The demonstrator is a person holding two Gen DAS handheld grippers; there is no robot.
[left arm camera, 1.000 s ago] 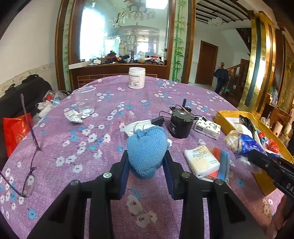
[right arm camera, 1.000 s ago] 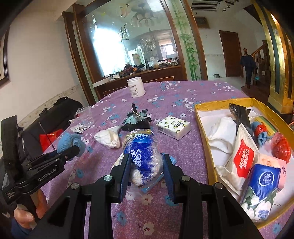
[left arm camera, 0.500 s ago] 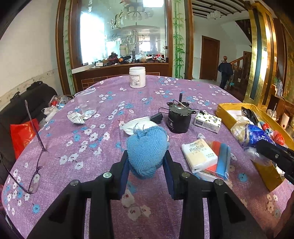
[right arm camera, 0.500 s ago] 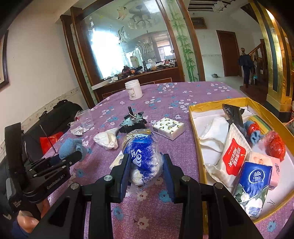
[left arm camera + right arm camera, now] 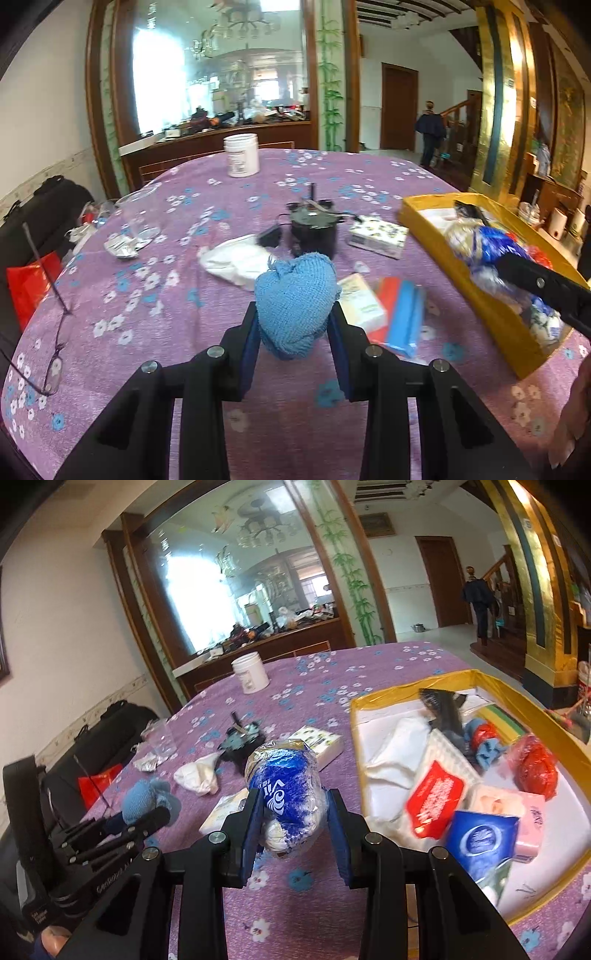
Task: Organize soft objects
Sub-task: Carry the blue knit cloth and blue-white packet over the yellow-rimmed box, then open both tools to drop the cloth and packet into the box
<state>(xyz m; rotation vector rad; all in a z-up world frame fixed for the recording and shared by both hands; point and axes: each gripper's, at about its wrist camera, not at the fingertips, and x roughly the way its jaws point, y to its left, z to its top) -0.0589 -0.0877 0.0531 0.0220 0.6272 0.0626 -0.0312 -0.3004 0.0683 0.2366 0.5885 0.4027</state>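
Both tongs are loaded, and the step in hand looks like the carry toward the yellow tray [image 5: 436,690] at the right of the desk [image 5: 177,314]. The left tongs [image 5: 295,332] are closed narrowly on a blue knit ball [image 5: 295,299], its sides pressed by both pads, and it is held above the purple flowered cloth, well apart from the tray. The right tongs [image 5: 293,819] grip a blue-and-white tissue bag [image 5: 284,794] in clear wrap, squeezed between the pads, just beside the tray's near left wall but not yet over it. In the left view the bag [image 5: 480,247] appears in front of the tray's [image 5: 491,317] contents. The tray already holds several soft packs: a red-and-white pouch [image 5: 436,797], a blue tissue pack [image 5: 480,838], a pink pack [image 5: 517,808], a red bundle [image 5: 535,768] and white cloth [image 5: 399,749]. A judgement: the right load should go in first, over the wall and down onto a free white patch near the front before the pads part. The knit ball then needs a longer sweep rightward, clear of the black motor [image 5: 314,229] and the packs [image 5: 384,310] lying on the desk. A white cloth [image 5: 236,262] and a boxed tissue pack [image 5: 376,236] remain outside the tray.
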